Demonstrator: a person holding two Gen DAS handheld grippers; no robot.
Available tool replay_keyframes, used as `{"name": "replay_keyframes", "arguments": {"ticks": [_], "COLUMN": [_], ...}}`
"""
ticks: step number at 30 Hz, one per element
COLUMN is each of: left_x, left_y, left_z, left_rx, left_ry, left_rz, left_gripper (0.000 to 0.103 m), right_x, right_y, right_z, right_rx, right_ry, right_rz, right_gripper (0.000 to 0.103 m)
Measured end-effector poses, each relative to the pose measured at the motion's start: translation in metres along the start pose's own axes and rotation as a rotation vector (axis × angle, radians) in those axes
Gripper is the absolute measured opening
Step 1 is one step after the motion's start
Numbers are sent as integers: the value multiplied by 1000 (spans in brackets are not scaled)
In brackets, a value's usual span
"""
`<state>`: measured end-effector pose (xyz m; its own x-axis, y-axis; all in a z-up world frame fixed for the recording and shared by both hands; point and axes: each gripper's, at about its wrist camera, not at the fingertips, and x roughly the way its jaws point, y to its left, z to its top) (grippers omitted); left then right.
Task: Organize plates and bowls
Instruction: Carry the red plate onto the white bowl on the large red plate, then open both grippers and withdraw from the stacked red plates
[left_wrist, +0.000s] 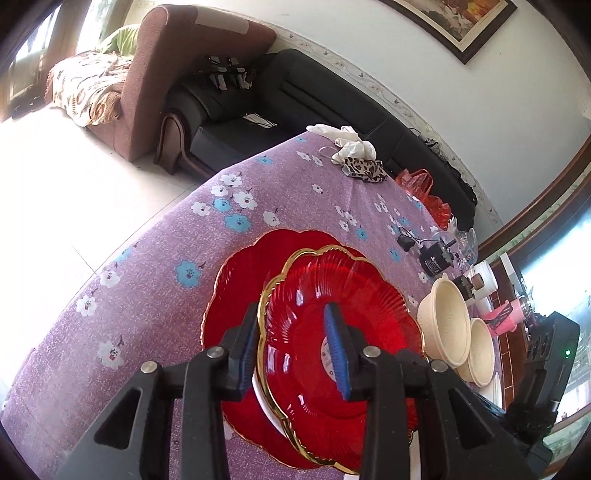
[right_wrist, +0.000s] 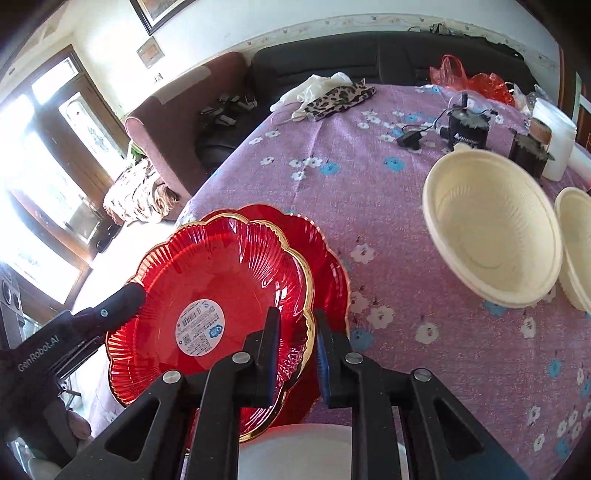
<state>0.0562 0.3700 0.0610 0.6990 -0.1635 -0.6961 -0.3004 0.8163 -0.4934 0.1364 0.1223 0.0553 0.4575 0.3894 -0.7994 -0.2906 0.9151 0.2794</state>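
While the top red plate (right_wrist: 207, 295) is straddled at its 4 o'clock rim by the right gripper (right_wrist: 295, 354), jaws apart, it's stacked on a second red plate (right_wrist: 328, 258). Its 9 o'clock rim is straddled by the left gripper (left_wrist: 291, 350), fingers spread w/ a gap. Cream bowls (right_wrist: 491, 229) sit at 2 o'clock on the purple cloth (right_wrist: 369, 184).

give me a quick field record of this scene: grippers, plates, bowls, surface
left gripper: jaws astride the upper red plate's rim, grip unclear
right gripper: jaws astride the opposite rim, grip unclear
upper red plate: gold-edged, labelled, tilted above the lower red plate
white plate: partly hidden, near edge
cream bowls: two, side by side, upright
tablecloth: purple, floral
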Motion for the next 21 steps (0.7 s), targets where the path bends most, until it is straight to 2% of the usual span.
{"name": "replay_keyframes", "arguments": {"ticks": [4, 9, 18, 21], "left_x": [-6, -15, -35, -49], "left_y": [0, -6, -2, -1], "left_z": [0, 1, 0, -4], "left_rx": [12, 58, 59, 62], "left_ry": [-21, -64, -104, -135], "left_rz": [17, 45, 49, 49], "left_gripper": [38, 47, 55, 63], "right_x": [4, 0, -27, -47], "right_y": [2, 8, 3, -6], "right_z": [-1, 1, 4, 1], "right_rx": [-5, -46, -41, -16], "right_ry": [-5, -64, -134, -165], "right_rz": [-12, -69, -61, -57], "right_gripper": [22, 22, 22, 27]}}
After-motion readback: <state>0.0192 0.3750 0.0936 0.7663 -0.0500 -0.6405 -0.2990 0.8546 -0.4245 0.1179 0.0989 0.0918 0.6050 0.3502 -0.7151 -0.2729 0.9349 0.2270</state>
